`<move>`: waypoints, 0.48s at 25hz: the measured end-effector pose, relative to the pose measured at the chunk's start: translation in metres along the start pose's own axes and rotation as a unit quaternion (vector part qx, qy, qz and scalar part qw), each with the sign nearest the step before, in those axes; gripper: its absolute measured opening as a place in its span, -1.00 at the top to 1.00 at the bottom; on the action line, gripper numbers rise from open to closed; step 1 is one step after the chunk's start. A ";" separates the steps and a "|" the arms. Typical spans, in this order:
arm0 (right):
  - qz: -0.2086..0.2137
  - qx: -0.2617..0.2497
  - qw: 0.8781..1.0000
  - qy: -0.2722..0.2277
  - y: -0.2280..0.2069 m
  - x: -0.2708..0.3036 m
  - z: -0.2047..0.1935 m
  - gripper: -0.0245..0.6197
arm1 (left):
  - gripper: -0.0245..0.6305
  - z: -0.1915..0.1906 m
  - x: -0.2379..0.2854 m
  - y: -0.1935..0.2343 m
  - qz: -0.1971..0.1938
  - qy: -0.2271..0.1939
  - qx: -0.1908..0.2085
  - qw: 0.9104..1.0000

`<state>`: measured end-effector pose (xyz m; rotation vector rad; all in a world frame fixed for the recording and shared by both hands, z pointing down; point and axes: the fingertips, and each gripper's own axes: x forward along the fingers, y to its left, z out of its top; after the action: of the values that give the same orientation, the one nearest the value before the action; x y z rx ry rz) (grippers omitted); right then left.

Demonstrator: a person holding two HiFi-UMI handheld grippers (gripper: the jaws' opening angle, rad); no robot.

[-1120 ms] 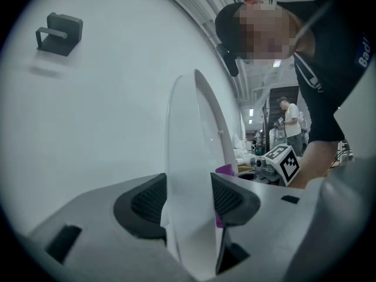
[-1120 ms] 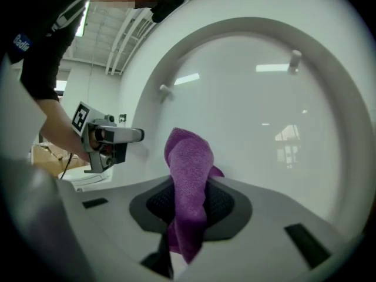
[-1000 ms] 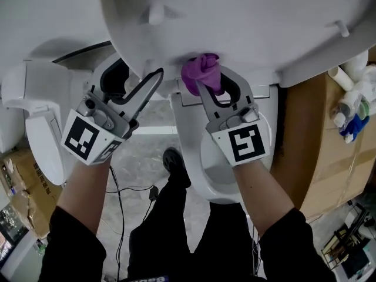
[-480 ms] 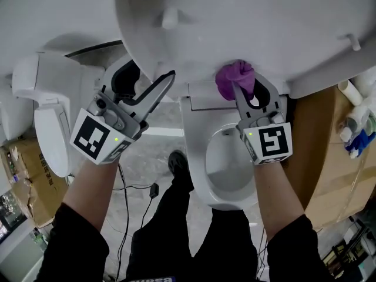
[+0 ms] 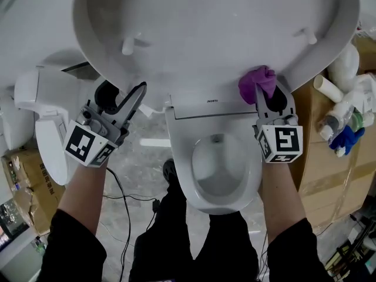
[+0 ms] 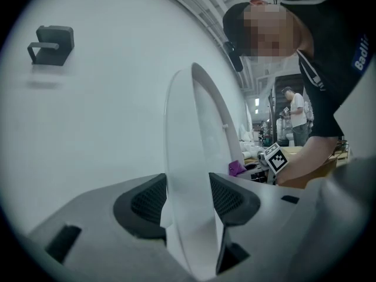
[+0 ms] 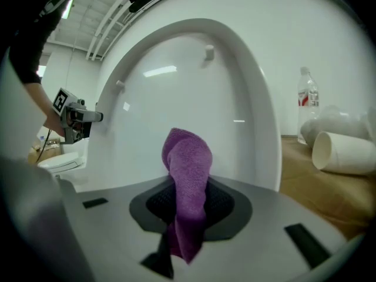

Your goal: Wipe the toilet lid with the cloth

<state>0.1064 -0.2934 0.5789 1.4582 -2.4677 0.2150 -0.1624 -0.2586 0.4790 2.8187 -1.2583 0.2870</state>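
Note:
The raised white toilet lid (image 5: pixel 217 34) fills the top of the head view. My left gripper (image 5: pixel 132 98) is shut on the lid's lower left edge; in the left gripper view the lid's rim (image 6: pixel 200 157) stands between the two pads of that gripper (image 6: pixel 188 195). A purple cloth (image 5: pixel 257 82) is bunched in my right gripper (image 5: pixel 265 96), which presses it against the lid's lower right part. In the right gripper view the cloth (image 7: pixel 188 163) stands up between that gripper's (image 7: pixel 188 201) jaws, in front of the lid's inner face (image 7: pixel 188 87).
The toilet bowl with its seat (image 5: pixel 238 187) lies below the lid, between my arms. A second toilet (image 5: pixel 44 134) stands at the left. Cardboard boxes (image 5: pixel 329 157) with white pipes and bottles (image 5: pixel 346 98) crowd the right. A cable (image 5: pixel 126 198) runs over the floor.
My right gripper has carried the cloth to the right along the lid's lower part. The left gripper stays shut on the lid's left edge.

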 end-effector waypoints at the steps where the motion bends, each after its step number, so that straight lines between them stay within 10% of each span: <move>1: -0.006 0.001 1.000 0.004 -0.003 -0.001 -0.001 0.63 | 0.26 0.002 0.000 0.000 0.001 0.000 0.002 1.000; 12: 0.026 -0.003 1.000 -0.001 0.065 -0.060 0.063 0.63 | 0.26 0.061 -0.003 0.006 -0.036 -0.021 0.016 0.999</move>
<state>0.0673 -0.2285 0.5014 1.3928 -2.5080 0.2167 -0.1596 -0.2672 0.4184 2.9044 -1.1675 0.2491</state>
